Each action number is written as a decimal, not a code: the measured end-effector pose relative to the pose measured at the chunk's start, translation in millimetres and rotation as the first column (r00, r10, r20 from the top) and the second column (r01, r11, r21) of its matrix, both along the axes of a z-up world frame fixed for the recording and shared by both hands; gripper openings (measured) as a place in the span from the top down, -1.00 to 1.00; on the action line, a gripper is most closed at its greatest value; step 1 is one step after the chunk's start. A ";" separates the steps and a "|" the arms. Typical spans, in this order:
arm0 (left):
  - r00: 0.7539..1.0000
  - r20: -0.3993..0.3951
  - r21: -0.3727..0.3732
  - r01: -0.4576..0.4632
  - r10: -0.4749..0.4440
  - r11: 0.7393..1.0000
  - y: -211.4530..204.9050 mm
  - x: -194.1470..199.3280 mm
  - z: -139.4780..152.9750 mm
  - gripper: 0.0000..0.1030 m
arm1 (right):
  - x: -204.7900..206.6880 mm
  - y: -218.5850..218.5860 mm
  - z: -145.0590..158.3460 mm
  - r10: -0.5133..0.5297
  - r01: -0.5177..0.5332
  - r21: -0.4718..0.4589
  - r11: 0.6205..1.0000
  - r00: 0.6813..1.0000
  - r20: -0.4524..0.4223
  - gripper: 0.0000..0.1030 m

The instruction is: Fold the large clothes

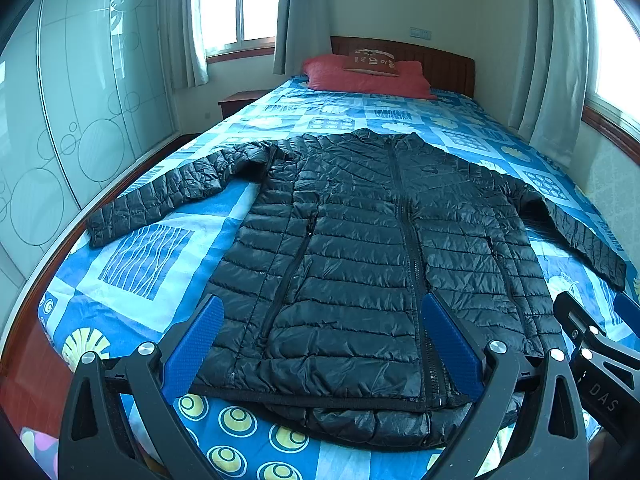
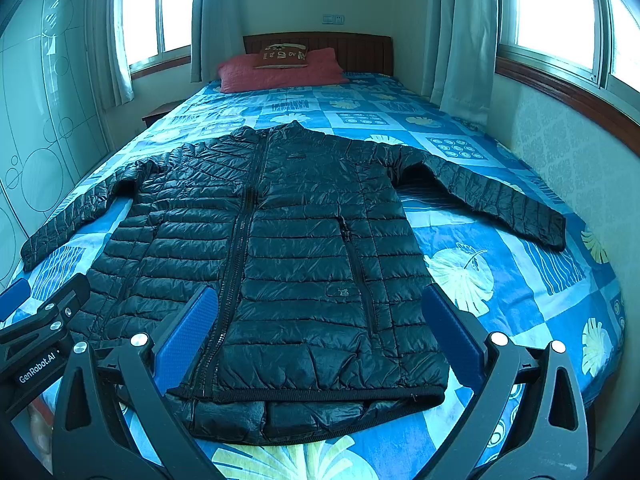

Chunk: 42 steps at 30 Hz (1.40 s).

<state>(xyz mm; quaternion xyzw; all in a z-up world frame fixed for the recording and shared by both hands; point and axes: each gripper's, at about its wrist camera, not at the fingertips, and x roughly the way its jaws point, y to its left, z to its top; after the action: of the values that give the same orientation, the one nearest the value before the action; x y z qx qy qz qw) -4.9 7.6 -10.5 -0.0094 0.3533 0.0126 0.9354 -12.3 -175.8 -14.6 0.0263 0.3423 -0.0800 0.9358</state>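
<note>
Both tongs, L gripper [image 1: 324, 344] & R gripper [image 2: 320, 336], wide over jacket [image 1: 380, 260] hem; pillow [image 2: 280, 70] far off.

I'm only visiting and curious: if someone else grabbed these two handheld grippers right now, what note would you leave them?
Left gripper: open, holding nothing, near the hem.
Right gripper: open, holding nothing, also near the hem.
Black puffer jacket: lies flat on the bed, front up, zipped, both sleeves spread outward.
Done: jacket laid out.
Left: all folding; probably bring the sleeves in first.
</note>
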 end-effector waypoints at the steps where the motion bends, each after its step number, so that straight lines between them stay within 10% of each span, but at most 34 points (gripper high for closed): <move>1: 1.000 -0.001 -0.002 0.000 0.000 1.000 -0.1 0.1 0.1 -0.90 | -0.3 0.4 0.6 0.000 0.000 0.003 1.000 1.000 0.001 -0.96; 42: 1.000 -0.030 -0.010 0.003 -0.003 1.000 0.0 5.9 -7.7 -0.90 | 5.9 4.2 -8.2 0.010 -0.010 0.010 1.000 1.000 -0.015 -0.96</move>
<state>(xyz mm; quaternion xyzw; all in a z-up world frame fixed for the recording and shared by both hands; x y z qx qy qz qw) 1.1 7.7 -18.2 -0.0134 0.3675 0.0095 0.9299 -6.3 -171.6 -22.8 0.0286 0.3497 -0.0739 0.9335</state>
